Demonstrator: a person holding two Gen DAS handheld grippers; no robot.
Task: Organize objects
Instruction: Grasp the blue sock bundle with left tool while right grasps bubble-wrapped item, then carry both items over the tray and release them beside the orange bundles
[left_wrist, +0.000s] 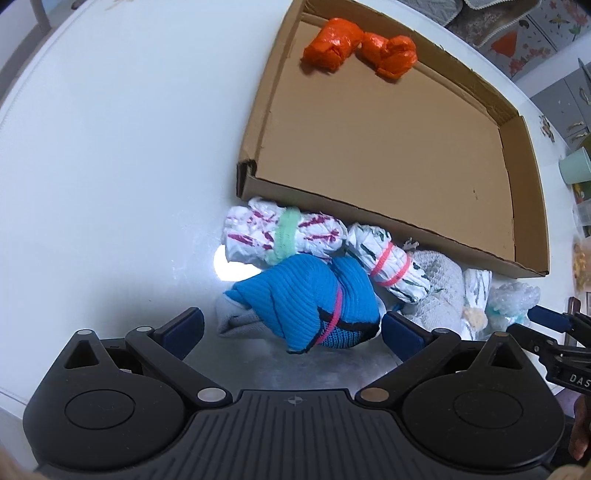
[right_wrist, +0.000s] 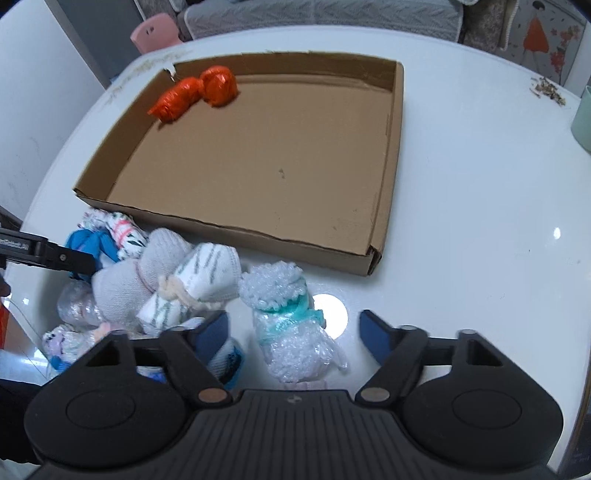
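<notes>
The left gripper (left_wrist: 291, 328) is spread wide. A blue knit bundle (left_wrist: 310, 299) sits between its fingers, and I cannot tell if they touch it. The right gripper (right_wrist: 293, 330) is spread wide too, with a bubble-wrap roll (right_wrist: 291, 321) tied in teal lying between its fingers. A cardboard tray (right_wrist: 236, 230) sits on the white tabletop (right_wrist: 461, 184). An orange plastic bundle (right_wrist: 195, 92) lies in the tray's far left corner. More bundles are piled on the tabletop just beside the tray's near edge: a white and pink one (left_wrist: 280, 232), a gray one (right_wrist: 147, 269), and a white one with green stripes (right_wrist: 199, 280).
</notes>
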